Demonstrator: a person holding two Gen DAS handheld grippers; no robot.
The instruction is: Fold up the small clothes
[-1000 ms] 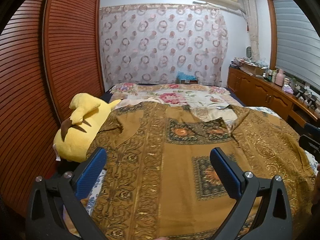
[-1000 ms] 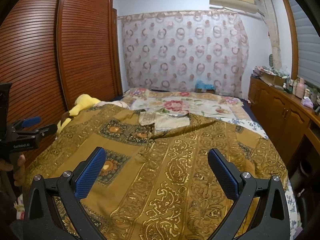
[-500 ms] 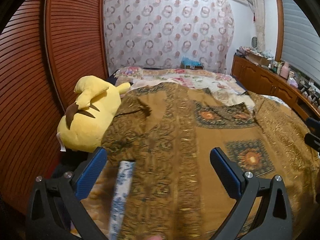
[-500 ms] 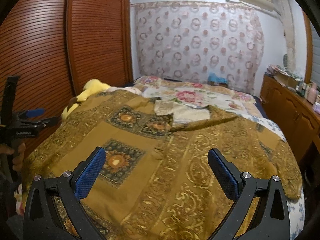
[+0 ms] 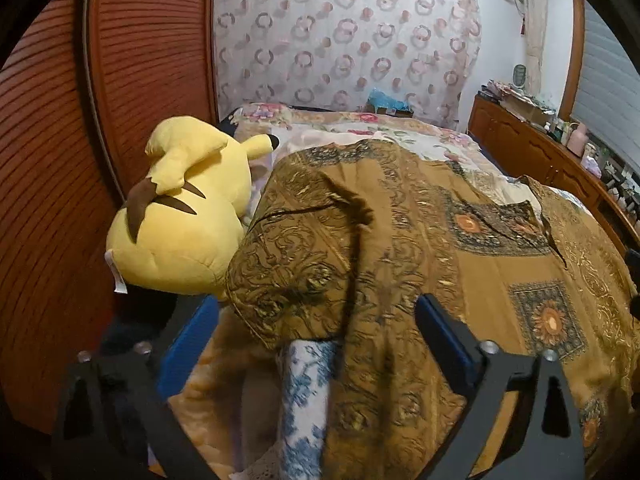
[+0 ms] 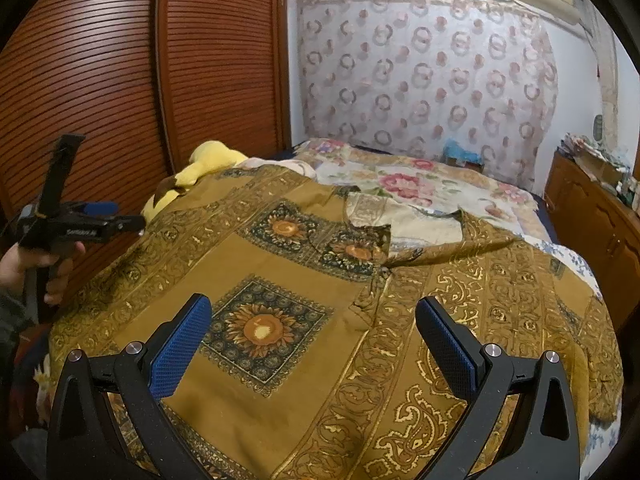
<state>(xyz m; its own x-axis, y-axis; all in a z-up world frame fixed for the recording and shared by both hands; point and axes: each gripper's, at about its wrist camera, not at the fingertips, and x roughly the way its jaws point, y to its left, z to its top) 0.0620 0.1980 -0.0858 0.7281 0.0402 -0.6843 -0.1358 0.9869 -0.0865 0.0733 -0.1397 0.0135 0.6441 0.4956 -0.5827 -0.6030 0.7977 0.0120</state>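
brown slatted wardrobe (image 6: 140,80): along the bed's left side.
bed (image 6: 440,184): carries the shirt.
gold patterned shirt (image 6: 320,300): spread flat on the bed; its sleeve (image 5: 304,264) is bunched beside the plush.
yellow plush (image 5: 180,224): touching the sleeve.
left hand-held gripper (image 5: 316,340): tilted down over the sleeve, jaws closing, pads not pressing cloth.
right hand-held gripper (image 6: 312,344): jaws wide apart above the shirt front.

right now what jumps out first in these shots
A gold-brown patterned shirt with sunflower squares lies spread over most of the bed. A big yellow plush toy sits beside its left sleeve, against the reddish slatted wooden wardrobe doors. A ring-patterned curtain hangs behind the bed.
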